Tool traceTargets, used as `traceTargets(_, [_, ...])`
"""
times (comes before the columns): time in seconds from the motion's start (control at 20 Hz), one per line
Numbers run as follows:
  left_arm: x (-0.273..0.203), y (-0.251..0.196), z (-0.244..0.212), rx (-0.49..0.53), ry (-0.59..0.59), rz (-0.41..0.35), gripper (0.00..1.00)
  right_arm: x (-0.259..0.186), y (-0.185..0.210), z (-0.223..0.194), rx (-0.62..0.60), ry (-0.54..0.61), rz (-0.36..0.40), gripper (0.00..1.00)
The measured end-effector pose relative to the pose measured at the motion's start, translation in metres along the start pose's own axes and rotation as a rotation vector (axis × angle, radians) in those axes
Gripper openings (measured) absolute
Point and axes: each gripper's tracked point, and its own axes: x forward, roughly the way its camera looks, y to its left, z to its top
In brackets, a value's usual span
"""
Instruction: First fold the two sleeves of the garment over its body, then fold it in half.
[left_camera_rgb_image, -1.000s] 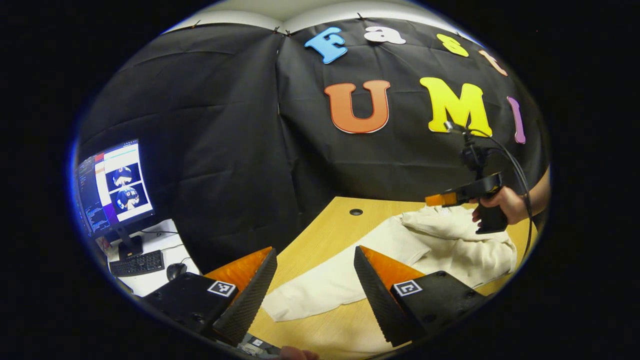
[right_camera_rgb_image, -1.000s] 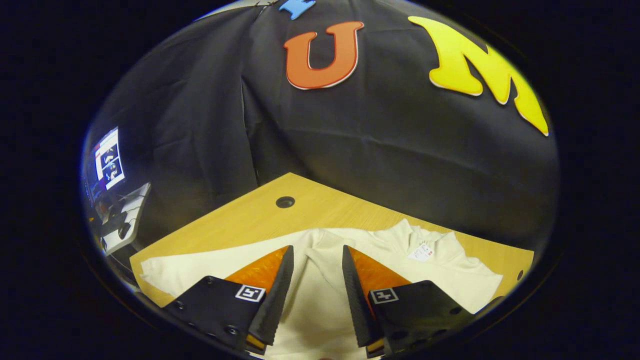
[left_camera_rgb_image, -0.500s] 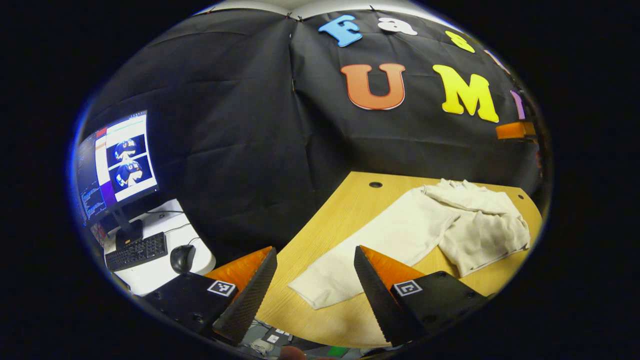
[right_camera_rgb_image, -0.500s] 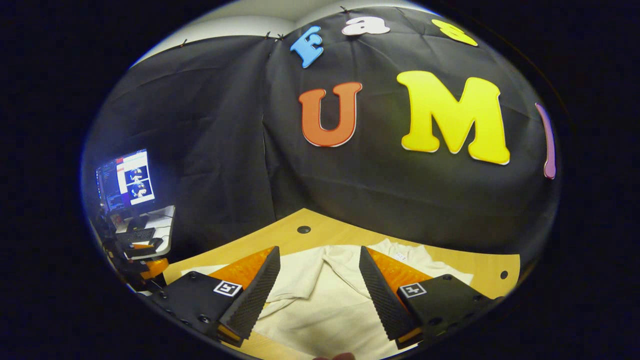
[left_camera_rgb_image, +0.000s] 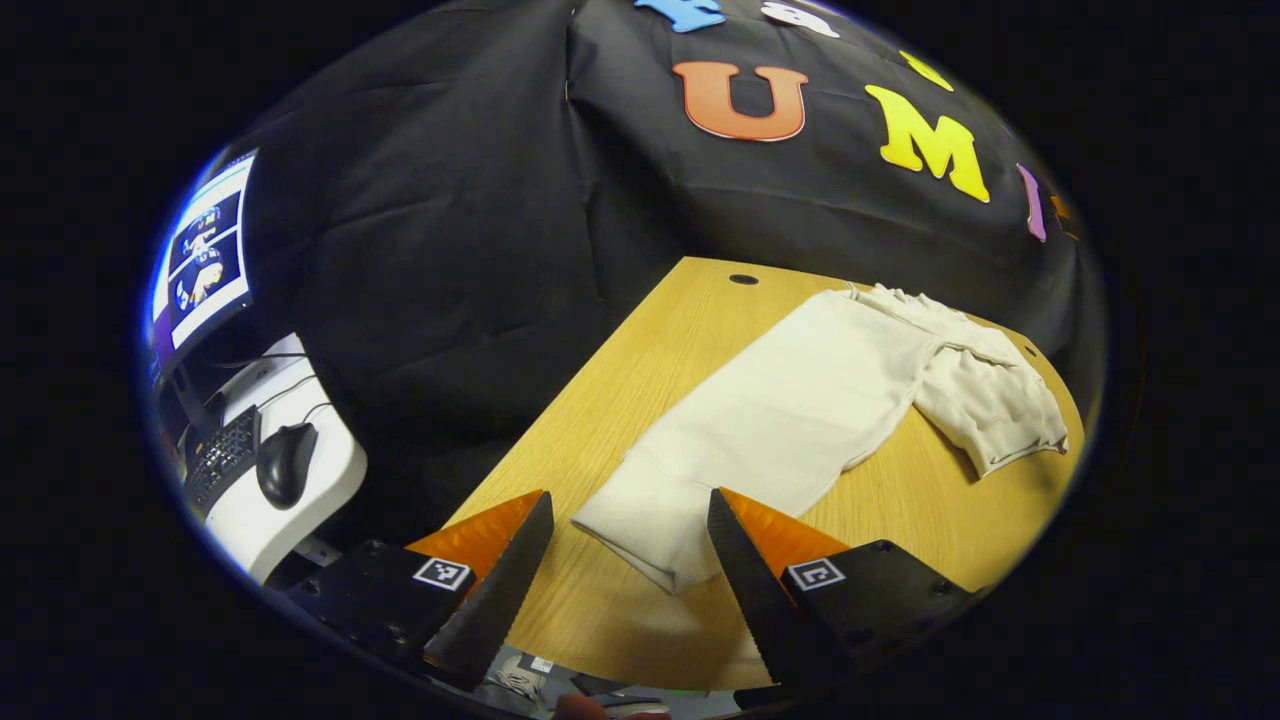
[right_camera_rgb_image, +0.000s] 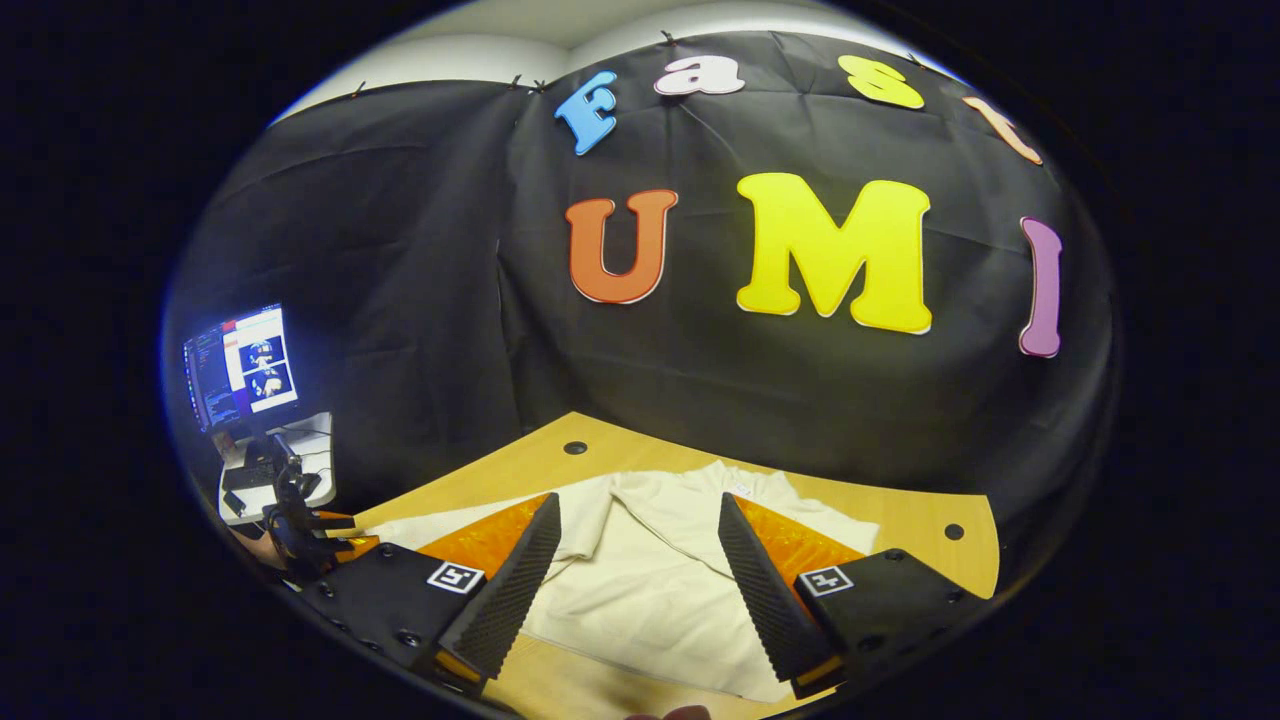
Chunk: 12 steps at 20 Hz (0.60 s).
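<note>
1. Wooden table (left_camera_rgb_image: 620, 400): bears the cream garment (left_camera_rgb_image: 800, 410), laid flat for folding.
2. Left sleeve (left_camera_rgb_image: 650, 515) lies outstretched toward the near edge, unfolded.
3. Left gripper (left_camera_rgb_image: 630, 575): wide open, empty, straddling the cuff, apparently for pickup.
4. Right gripper (right_camera_rgb_image: 640, 585): open, empty, above the body (right_camera_rgb_image: 650, 590).

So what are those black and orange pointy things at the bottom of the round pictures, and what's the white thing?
They are the two fingers of a hand-held gripper, a grabbing tool a person carries, one in each hand. A camera rides on each tool and looks out past its fingers, so each round picture is that tool's own view. The left hand-held gripper and the right hand-held gripper are both open and hold nothing. The white thing is a garment, a long-sleeved top, lying on a wooden table. One sleeve is already folded over; the other sleeve lies stretched towards the left tool.
</note>
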Motion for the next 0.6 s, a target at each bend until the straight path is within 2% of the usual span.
traceTargets(0.2, [0.011, -0.002, -0.005, 0.011, 0.02, -0.033, 0.99, -0.007, -0.009, -0.008, 0.025, 0.016, -0.039, 0.98])
traceTargets(0.4, [0.012, -0.002, -0.008, 0.005, 0.022, -0.049, 0.98, -0.009, -0.008, -0.012, 0.035, 0.023, -0.045, 0.98])
traceTargets(0.5, [0.01, -0.002, -0.009, -0.002, 0.041, -0.046, 0.96, -0.008, -0.006, -0.014, 0.041, 0.03, -0.04, 0.98])
traceTargets(0.6, [0.011, -0.006, -0.007, -0.013, 0.043, -0.052, 0.88, -0.008, -0.005, -0.012, 0.049, 0.026, -0.037, 0.98])
